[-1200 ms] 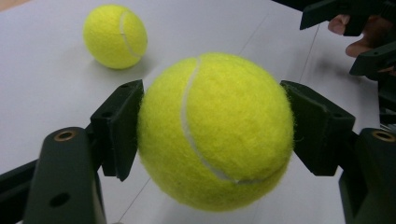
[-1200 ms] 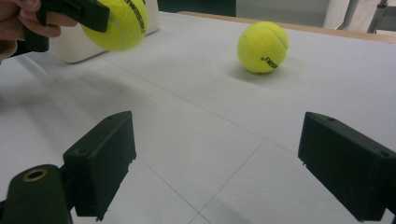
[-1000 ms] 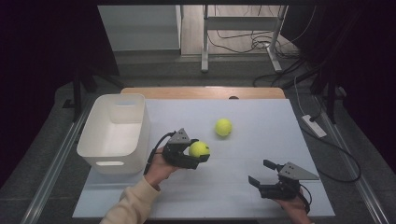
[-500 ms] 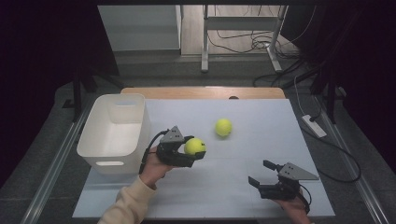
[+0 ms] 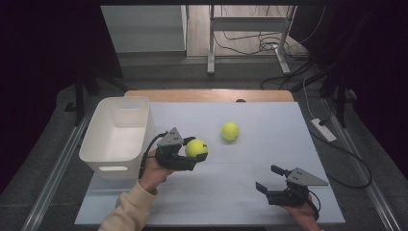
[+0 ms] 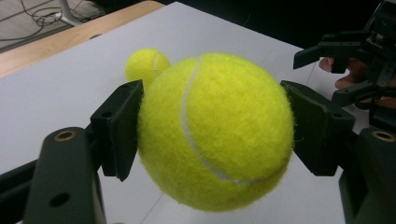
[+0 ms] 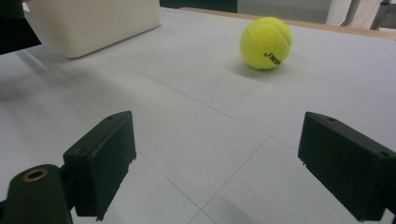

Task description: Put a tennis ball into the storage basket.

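Left hand-held gripper [image 5: 195, 153] raised, jaws clamped; right hand-held gripper [image 5: 268, 179] low, jaws spread.

Fuzzy felt tennis ball [image 6: 215, 130], matt black plastic tongs [image 6: 219, 135], smooth white table [image 5: 250, 187].

The held tennis ball [image 6: 215, 130] is bright yellow-green felt crossed by a curved white seam, and the black pads of the left gripper [image 5: 192, 153] press on either side of it. A second tennis ball [image 7: 266, 43], beyond the held one, has the same yellow-green with small black lettering. The bin [image 5: 118, 134], left of the held ball, is plain white. The table [image 5: 269, 125] is pale blue-grey with thin grid lines and a tan wooden far edge. The right gripper [image 5: 272, 179] is black with a grey plate.
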Available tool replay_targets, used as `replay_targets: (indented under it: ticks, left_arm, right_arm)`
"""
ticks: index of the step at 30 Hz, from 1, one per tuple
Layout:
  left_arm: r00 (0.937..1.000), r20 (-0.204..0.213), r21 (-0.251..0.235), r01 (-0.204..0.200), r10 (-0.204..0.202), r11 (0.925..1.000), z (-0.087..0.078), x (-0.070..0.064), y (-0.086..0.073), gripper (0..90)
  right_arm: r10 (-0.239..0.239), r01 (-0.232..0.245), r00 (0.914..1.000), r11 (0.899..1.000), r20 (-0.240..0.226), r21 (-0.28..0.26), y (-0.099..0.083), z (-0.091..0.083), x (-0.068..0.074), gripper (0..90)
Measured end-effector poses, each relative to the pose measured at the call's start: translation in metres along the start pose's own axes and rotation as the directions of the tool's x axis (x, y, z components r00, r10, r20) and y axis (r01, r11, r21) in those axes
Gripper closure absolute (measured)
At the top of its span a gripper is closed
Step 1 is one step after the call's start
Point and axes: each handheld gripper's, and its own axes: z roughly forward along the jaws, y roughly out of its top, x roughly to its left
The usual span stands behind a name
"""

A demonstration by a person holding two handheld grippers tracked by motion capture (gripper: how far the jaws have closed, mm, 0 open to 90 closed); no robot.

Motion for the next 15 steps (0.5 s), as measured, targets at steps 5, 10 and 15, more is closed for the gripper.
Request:
replay_targets:
  ticks: [5,10,15]
  left_arm:
    - [1.0000,-0.009,-0.016,0.002,-0.002,0.9999,-0.006,0.002,0.001,27.1]
    - [0.9998,-0.018,-0.032,0.001,-0.002,0.9995,-0.011,0.002,0.003,27.1]
    - [0.9996,-0.028,-0.053,0.005,-0.007,0.9986,-0.018,0.003,0.005,27.1]
  right_arm:
    - [-0.002,0.002,1.0000,1.000,0.000,0.004,0.000,0.000,0.001,11.0]
    - [-0.004,0.004,1.0000,1.000,0.001,0.006,0.000,0.000,0.001,11.0]
    - [-0.002,0.002,1.0000,1.000,0.002,0.005,0.000,0.001,0.001,11.0]
